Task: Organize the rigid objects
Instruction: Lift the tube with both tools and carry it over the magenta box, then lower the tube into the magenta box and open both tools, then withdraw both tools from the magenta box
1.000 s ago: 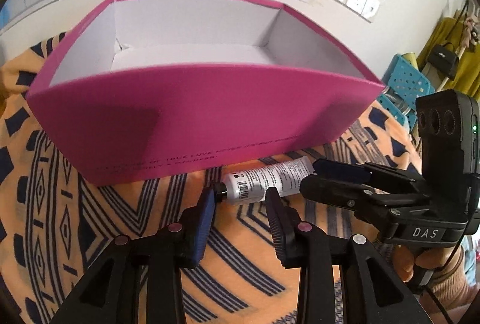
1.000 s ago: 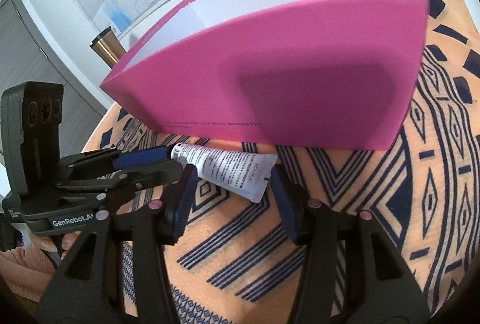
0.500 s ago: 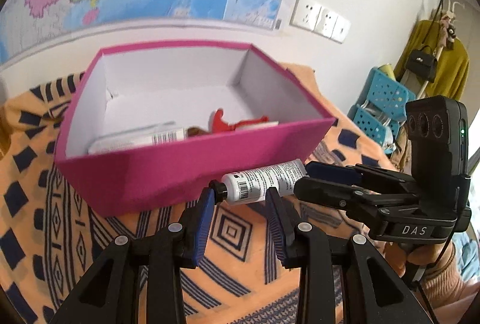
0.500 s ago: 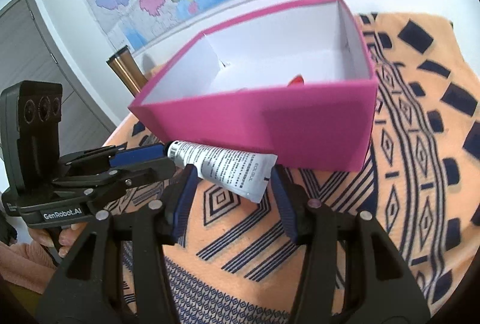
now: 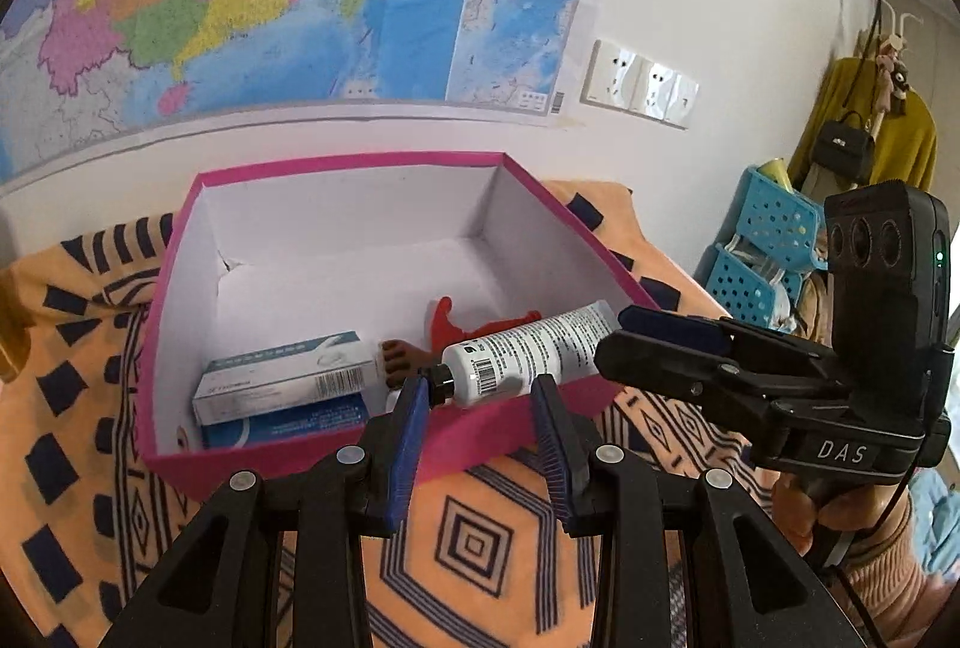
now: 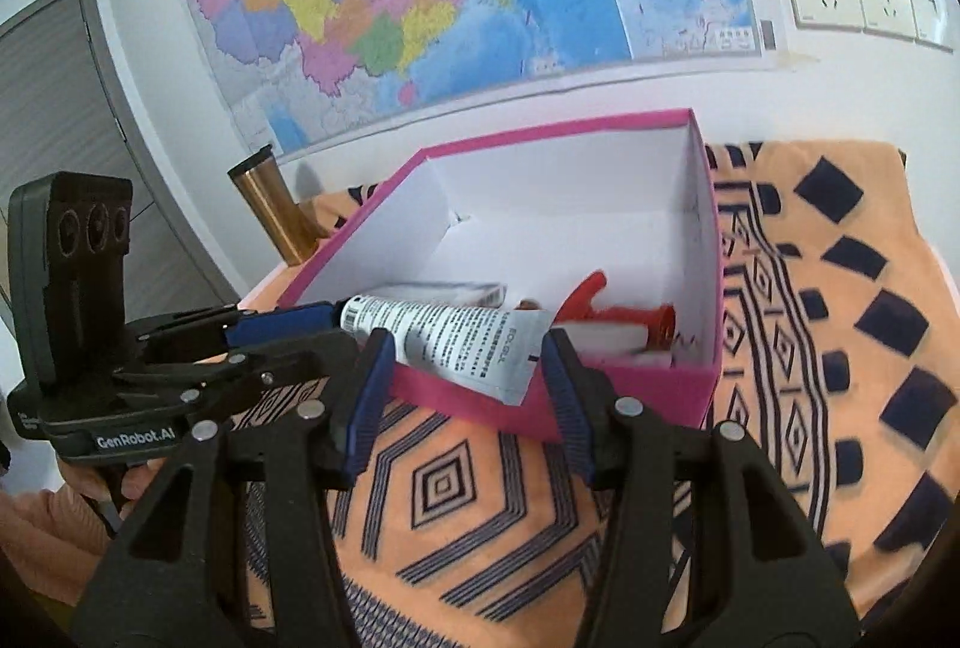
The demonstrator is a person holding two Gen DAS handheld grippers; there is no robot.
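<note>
Two grippers share one white tube (image 5: 531, 353) held above the near wall of a pink box (image 5: 180, 300) at centre frame: the left gripper (image 5: 480, 396) clamps its capped end, the right gripper (image 6: 465, 354) pinches its flat crimped end. Inside the box lie a small carton (image 5: 282, 378) and a red toy (image 6: 606, 309). An orange patterned cloth (image 6: 810, 348) covers the table.
</note>
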